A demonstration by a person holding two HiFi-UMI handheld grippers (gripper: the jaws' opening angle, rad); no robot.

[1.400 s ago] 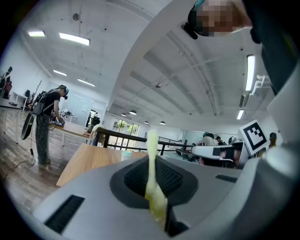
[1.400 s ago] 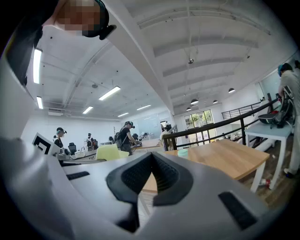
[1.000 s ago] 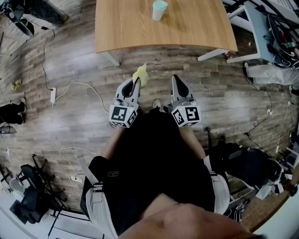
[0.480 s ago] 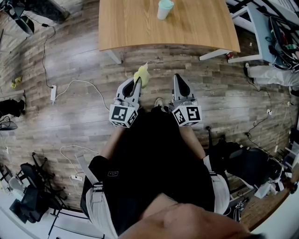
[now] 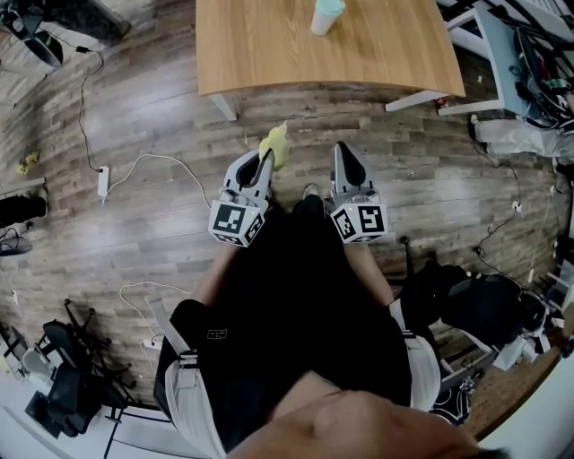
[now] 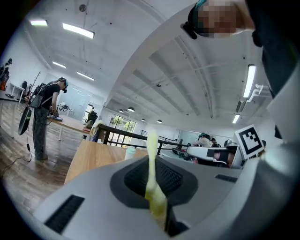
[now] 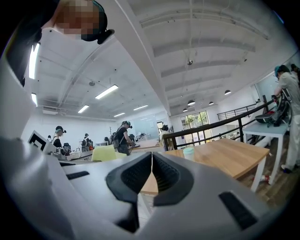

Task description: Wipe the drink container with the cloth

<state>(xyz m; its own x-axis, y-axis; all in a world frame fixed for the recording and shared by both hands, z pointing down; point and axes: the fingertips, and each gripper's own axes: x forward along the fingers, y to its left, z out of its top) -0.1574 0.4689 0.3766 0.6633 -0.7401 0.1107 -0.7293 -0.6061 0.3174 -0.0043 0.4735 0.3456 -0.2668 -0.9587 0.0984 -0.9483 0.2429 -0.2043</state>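
Off the table's near edge: cloth pinched, cup well ahead

Over the wooden floor (image 5: 134, 125), short of the table (image 5: 269, 54), the person (image 5: 296, 305) holds both grippers close to the body. The left gripper (image 5: 257, 161) has its jaws pressed on a yellow cloth (image 5: 274, 145). In the left gripper view the cloth (image 6: 152, 187) stands up as a strip between them. The right gripper (image 5: 343, 160) has its jaws pressed together with nothing between them.

The drink container (image 5: 328, 16), a pale lidded cup, stands upright on the far part of the tabletop, well apart from both grippers. It lies almost straight ahead of the right gripper, and ahead and off to the right of the left one, so the empty gripper is slightly the nearer.

I judge that wiping has not begun. The next move calls for closing on the table. The right jaws would then open to steady the cup round its upright side while the cloth comes across to it.
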